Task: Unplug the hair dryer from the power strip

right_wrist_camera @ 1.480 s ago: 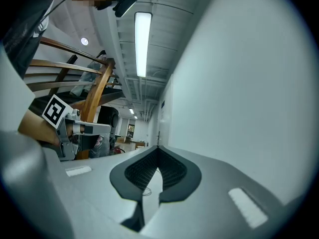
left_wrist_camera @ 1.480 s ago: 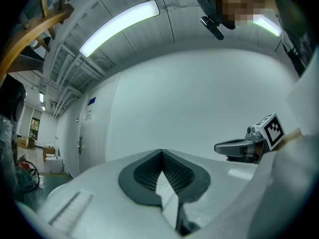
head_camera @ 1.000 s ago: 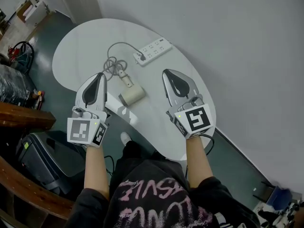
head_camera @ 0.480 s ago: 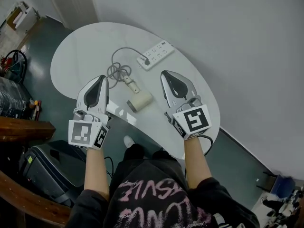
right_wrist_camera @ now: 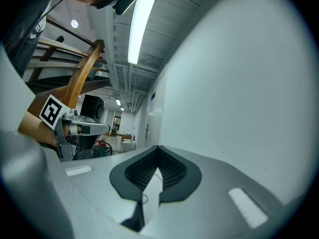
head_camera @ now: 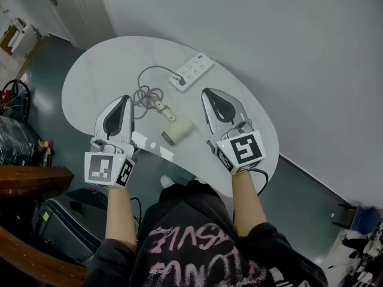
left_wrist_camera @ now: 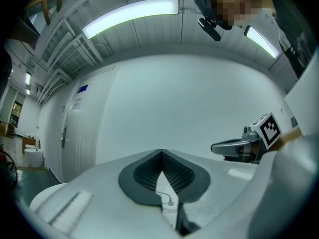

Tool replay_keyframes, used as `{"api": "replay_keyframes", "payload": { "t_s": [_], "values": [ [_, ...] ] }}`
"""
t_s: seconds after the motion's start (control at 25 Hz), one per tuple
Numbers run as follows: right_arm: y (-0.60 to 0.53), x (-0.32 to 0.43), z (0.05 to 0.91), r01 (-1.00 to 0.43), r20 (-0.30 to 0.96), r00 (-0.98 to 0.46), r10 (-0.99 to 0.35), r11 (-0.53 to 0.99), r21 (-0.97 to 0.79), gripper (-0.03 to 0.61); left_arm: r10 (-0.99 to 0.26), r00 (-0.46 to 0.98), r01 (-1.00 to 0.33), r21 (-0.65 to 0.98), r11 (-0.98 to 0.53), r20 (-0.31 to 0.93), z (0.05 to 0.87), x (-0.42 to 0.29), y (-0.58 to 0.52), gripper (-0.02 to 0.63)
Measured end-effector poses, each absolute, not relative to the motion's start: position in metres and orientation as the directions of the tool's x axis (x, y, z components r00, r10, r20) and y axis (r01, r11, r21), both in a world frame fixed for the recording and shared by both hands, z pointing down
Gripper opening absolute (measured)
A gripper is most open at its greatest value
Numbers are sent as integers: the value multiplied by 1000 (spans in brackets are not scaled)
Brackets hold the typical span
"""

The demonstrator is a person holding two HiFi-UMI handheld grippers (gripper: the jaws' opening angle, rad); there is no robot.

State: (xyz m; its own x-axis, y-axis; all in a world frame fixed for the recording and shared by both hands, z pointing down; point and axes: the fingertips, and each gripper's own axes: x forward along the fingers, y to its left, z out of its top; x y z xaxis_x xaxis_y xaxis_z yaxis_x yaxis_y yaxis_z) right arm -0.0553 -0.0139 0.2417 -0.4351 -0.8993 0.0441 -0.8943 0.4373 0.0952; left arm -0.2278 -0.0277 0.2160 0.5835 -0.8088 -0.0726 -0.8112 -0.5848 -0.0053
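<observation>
A cream hair dryer point(head_camera: 174, 128) lies on the white oval table point(head_camera: 96, 76), between my two grippers. Its grey cord point(head_camera: 146, 94) coils behind it and runs to a dark plug point(head_camera: 181, 81) seated in the white power strip point(head_camera: 191, 72) at the table's far edge. My left gripper point(head_camera: 125, 98) hovers left of the dryer, shut and holding nothing. To the dryer's right, the right gripper point(head_camera: 207, 92) is shut and holds nothing too. In the left gripper view the jaws point(left_wrist_camera: 161, 153) meet at the tip, with the plug and cord point(left_wrist_camera: 169, 201) seen through the gap below. The right gripper view shows closed jaws point(right_wrist_camera: 158, 148).
Small white labels point(head_camera: 143, 140) lie on the table's near edge. A grey wall runs along the table's far and right side. Dark cases point(head_camera: 18, 124) and a wooden bench point(head_camera: 30, 175) crowd the floor to the left. A door point(head_camera: 72, 5) stands at the back left.
The head camera has drifted, shifting the table slightly in the picture. Both grippers stay shut beside the dryer, and the plug stays in the strip.
</observation>
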Motion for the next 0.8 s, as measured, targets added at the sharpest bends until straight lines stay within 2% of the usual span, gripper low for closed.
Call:
{"api": "replay_keyframes", "payload": {
  "t_s": [0.8],
  "values": [
    [-42,42,262,-916,15,-400,-916,400,-5,9,-746,666,-742,-83,-665,16,217,-107,-72,0]
  ]
}}
